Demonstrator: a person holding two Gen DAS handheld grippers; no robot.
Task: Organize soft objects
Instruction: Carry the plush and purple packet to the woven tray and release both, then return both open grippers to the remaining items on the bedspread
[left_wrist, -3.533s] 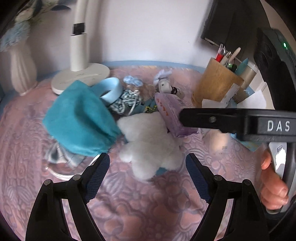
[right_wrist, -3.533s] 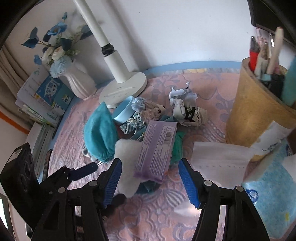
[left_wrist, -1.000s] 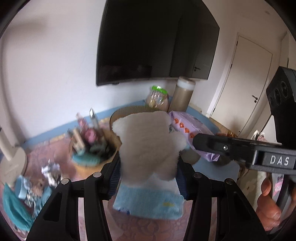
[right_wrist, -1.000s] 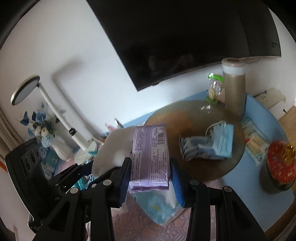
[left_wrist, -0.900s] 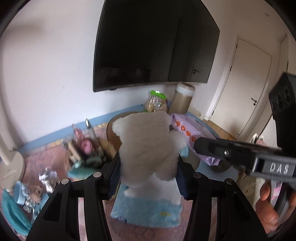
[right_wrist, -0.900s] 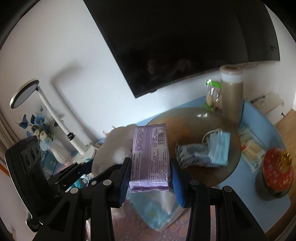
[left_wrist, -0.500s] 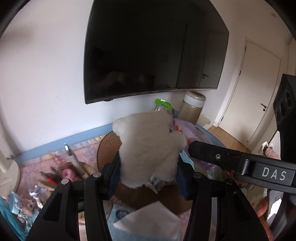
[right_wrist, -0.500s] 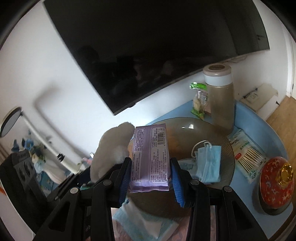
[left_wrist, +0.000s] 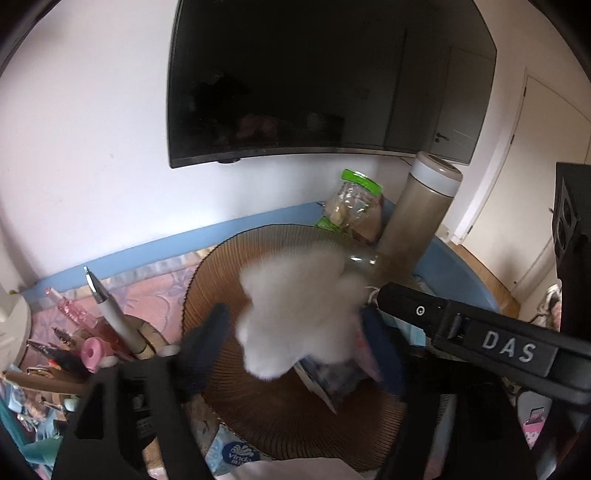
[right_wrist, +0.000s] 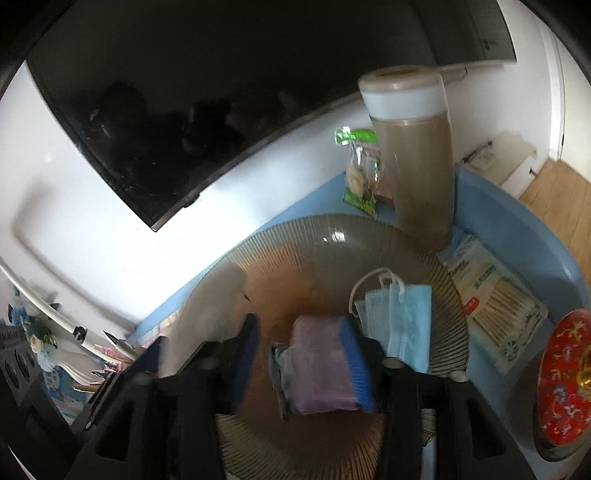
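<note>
Swabs (right_wrist: 496, 302), tin (right_wrist: 563, 380), right view only

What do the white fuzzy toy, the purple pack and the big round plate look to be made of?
White toy: plush pile, judging by its fuzzy, soft outline. Purple pack: thin plastic film, smooth and slightly crinkled. Round plate: probably tinted glass or clear plastic, ribbed, with a glossy highlight.

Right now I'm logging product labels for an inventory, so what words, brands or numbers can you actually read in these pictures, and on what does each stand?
"DAS" on the right gripper, on its black body as the left wrist view shows it.
"Vind", partly cut off, beside a round logo on the blue tissue pack.
Purple packet: print blurred, unreadable.
Cotton swab bag: red label and green print too small to read.
Green-topped snack bag: nothing legible.
</note>
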